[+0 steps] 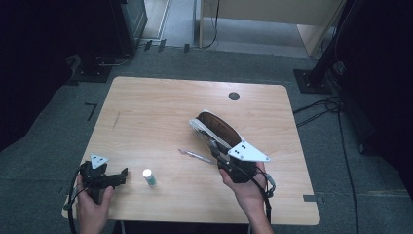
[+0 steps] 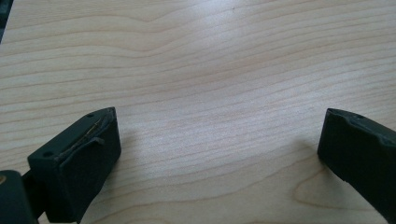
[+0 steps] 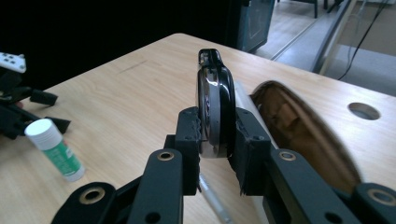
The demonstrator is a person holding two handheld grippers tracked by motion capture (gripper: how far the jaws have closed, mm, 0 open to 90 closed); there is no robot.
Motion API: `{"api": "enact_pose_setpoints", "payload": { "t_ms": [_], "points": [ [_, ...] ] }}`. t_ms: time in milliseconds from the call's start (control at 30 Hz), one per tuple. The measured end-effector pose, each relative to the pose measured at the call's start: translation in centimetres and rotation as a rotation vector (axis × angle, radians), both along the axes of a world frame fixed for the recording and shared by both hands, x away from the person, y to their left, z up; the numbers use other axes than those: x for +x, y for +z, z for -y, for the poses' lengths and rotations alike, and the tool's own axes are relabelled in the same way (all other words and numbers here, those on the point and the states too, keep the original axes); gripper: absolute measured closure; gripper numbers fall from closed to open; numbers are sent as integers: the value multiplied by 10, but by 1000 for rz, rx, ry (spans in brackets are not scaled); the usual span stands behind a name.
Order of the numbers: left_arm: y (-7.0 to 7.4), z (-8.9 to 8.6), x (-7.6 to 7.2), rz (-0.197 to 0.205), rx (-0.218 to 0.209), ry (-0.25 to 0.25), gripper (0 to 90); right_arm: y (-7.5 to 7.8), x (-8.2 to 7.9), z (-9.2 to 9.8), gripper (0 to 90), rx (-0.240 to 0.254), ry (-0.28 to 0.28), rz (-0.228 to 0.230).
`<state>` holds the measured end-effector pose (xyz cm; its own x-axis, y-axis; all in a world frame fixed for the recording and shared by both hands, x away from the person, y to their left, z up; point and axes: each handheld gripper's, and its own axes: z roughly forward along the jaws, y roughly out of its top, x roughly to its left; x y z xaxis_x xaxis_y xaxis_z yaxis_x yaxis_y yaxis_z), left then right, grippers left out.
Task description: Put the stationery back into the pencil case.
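Right now the right gripper [image 3: 217, 149] has its fingers [image 3: 189, 135] clamped on the rim of a glasses case [image 1: 217, 127], a clamshell that stands open, its glossy black lid edge [image 3: 215, 107] squeezed upright between the two pads and its brown lining [image 3: 299, 130] spreading away on the far side of the right-hand finger. From the high view the case sticks out beyond the fingertips, toward the middle of the counter [image 1: 146, 112], and looks lifted off the wood at the gripped end, though I cannot tell whether the far end touches. Just under and behind the fingers lies a pen [image 1: 196, 156], pointing away to the side of the left hand. A glue stick [image 1: 149, 177] stands upright on the counter well off to that same side, between the two grippers and nearer the left one. The left gripper [image 1: 114, 178] sits low at the near corner of the counter, its fingers [image 2: 84, 154] spread wide with bare wood between them and nothing in their hold; the glue stick is just beyond its fingertips, apart from them.
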<state>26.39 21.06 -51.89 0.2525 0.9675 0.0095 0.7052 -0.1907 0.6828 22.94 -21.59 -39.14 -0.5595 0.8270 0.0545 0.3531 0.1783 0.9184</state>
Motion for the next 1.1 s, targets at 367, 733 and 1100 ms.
{"api": "enact_pose_setpoints", "payload": {
  "t_ms": [367,733,1100],
  "points": [
    [0,0,0,0,0,0,0,3,16,32,742,5,-74,-2],
    [0,0,0,0,0,0,0,-11,36,56,742,7,-113,-54],
    [0,0,0,0,0,0,0,-26,56,66,741,-20,-54,-140]
  ]
}}
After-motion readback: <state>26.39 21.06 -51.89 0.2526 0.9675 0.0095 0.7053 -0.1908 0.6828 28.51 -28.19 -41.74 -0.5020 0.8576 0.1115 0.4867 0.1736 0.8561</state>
